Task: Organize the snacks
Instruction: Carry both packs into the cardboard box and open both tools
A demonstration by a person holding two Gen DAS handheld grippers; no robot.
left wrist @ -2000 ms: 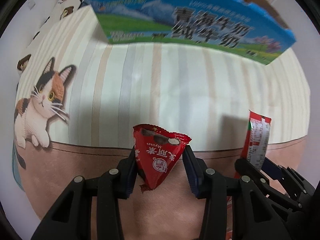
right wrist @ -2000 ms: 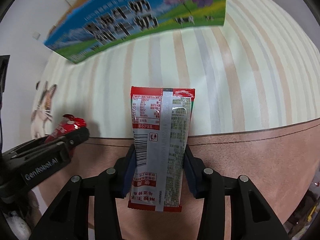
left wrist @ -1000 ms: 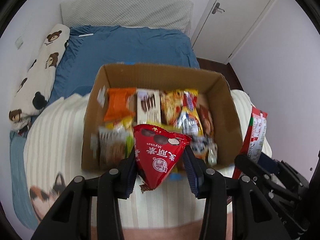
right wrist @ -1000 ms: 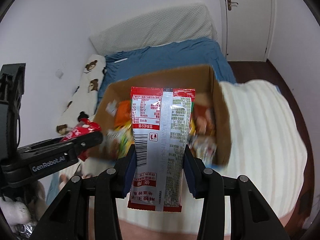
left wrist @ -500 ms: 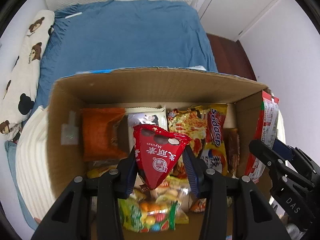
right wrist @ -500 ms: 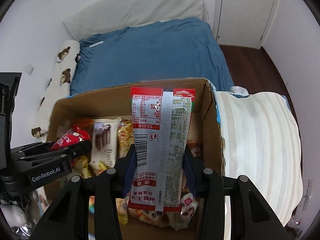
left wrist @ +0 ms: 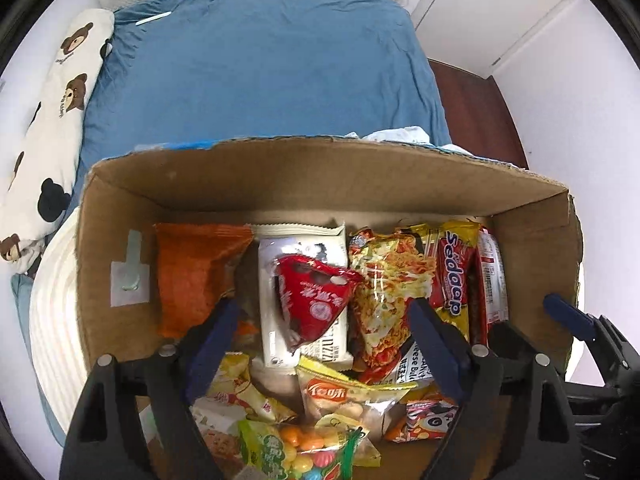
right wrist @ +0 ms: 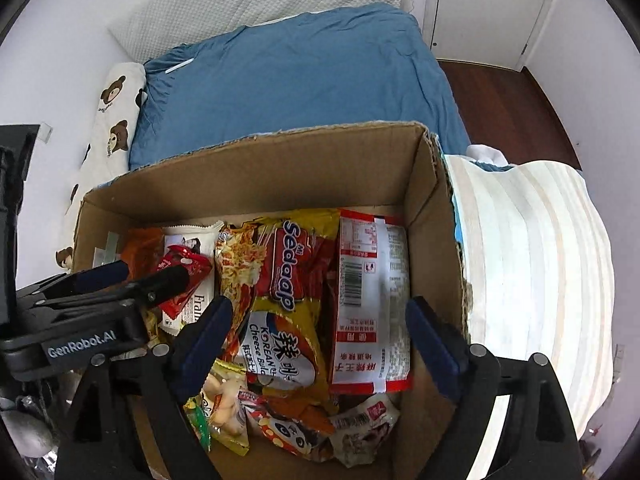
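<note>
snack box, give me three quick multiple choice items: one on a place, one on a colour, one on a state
1. Where does the red triangular packet lie?
A. on the white packet in the box
B. on the blue sheet
C. on the floor

2. What colour is the sheet behind the box?
A. green
B. blue
C. red

3. How do the jaws of the left gripper stand?
A. shut on the packet
B. shut on nothing
C. open, gripping nothing

Answers: 1 A, it rests on the white packet among the snacks. 2 B, the sheet is plainly blue. 3 C, the jaws have just been opening and stand clear of the packet.
</note>
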